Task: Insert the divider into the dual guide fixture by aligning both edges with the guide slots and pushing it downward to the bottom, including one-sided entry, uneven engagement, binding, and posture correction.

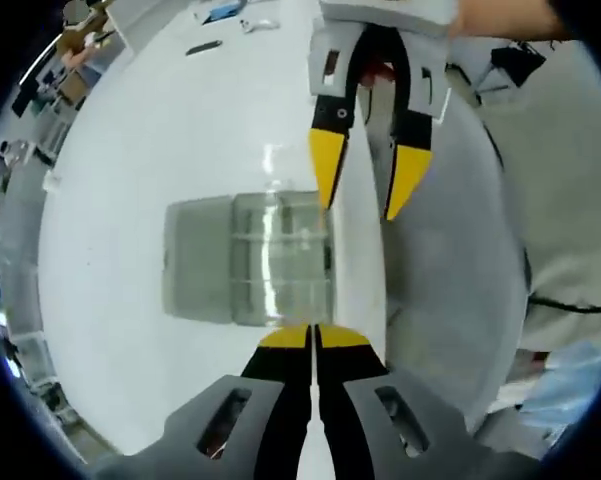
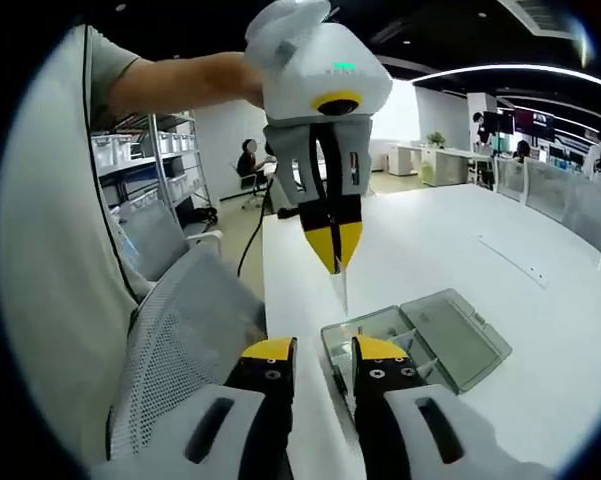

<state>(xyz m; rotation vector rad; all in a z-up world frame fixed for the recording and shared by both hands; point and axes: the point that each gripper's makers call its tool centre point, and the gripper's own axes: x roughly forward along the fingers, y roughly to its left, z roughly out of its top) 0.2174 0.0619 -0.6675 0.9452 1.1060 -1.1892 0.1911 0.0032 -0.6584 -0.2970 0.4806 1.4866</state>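
Observation:
A clear plastic box (image 1: pixel 280 262) with inner guide slots sits on the white table (image 1: pixel 160 150), its lid (image 1: pixel 195 260) folded open beside it. My left gripper (image 1: pixel 313 337) hovers above the box with its jaws pressed together. In the right gripper view the left gripper (image 2: pixel 335 262) points down, pinching a thin clear divider (image 2: pixel 343 290) that hangs over the near end of the box (image 2: pixel 375 335). My right gripper (image 2: pixel 324 348) is open, holds nothing and is level with the box. In the left gripper view the right gripper (image 1: pixel 359 208) stands open by the table edge.
The box lies close to the table's edge (image 2: pixel 300 400), with a grey mesh chair (image 2: pixel 180 340) just beyond it. A dark pen-like object (image 1: pixel 202 47) lies far across the table. A long thin strip (image 2: pixel 510 260) rests on the tabletop. Shelves with bins (image 2: pixel 130 160) stand behind.

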